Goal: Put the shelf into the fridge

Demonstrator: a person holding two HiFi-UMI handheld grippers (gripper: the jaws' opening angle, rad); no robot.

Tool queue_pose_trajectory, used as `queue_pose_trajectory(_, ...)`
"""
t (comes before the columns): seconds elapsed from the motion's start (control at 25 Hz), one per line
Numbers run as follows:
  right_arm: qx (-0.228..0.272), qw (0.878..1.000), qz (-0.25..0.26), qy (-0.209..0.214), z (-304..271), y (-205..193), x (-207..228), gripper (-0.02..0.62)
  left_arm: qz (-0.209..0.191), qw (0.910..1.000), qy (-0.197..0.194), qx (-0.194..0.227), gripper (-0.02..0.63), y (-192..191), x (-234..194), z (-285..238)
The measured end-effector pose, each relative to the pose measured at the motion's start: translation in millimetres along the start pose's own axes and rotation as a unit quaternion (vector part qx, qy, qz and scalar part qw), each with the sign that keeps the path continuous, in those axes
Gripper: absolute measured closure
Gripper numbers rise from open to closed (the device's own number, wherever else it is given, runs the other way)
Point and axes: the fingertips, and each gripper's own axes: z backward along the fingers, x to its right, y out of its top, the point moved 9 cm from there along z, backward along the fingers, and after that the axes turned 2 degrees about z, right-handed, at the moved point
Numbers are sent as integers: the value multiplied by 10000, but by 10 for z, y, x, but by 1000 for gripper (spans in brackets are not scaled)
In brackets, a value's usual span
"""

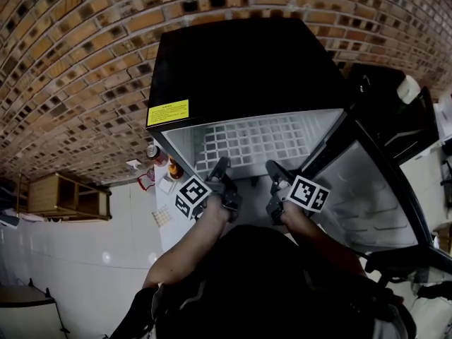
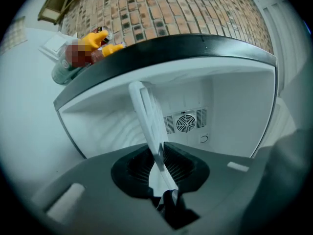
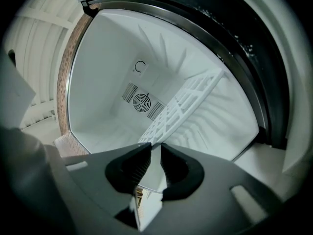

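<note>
White grid shelf point(image 1: 254, 143) lies partly inside the open black fridge point(image 1: 240, 69), with its near edge at the cabinet mouth. Left gripper point(image 1: 220, 167) and right gripper point(image 1: 274, 168) sit side by side on that edge. Each has its fingers closed onto the shelf's thin rim, with only the rim between them. A round fan grille point(image 2: 186, 122) marks the rear wall. The door point(image 1: 374, 182) stands open at the right.
</note>
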Motion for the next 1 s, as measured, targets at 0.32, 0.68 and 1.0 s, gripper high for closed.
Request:
queue_pose_trajectory(0.32, -49, 9999, 84, 31, -70, 48, 23, 522, -174, 9997, 152, 37, 551, -8, 21, 30)
queue_pose_trajectory(0.68, -89, 9999, 117, -21, -258, 162, 41, 522, -383, 9987, 187, 287, 545, 80, 39, -124)
queue_pose_trajectory(1.0, -94, 9999, 73, 53, -410, 268, 96, 522, -504, 9978, 180, 384, 558, 93, 56, -116)
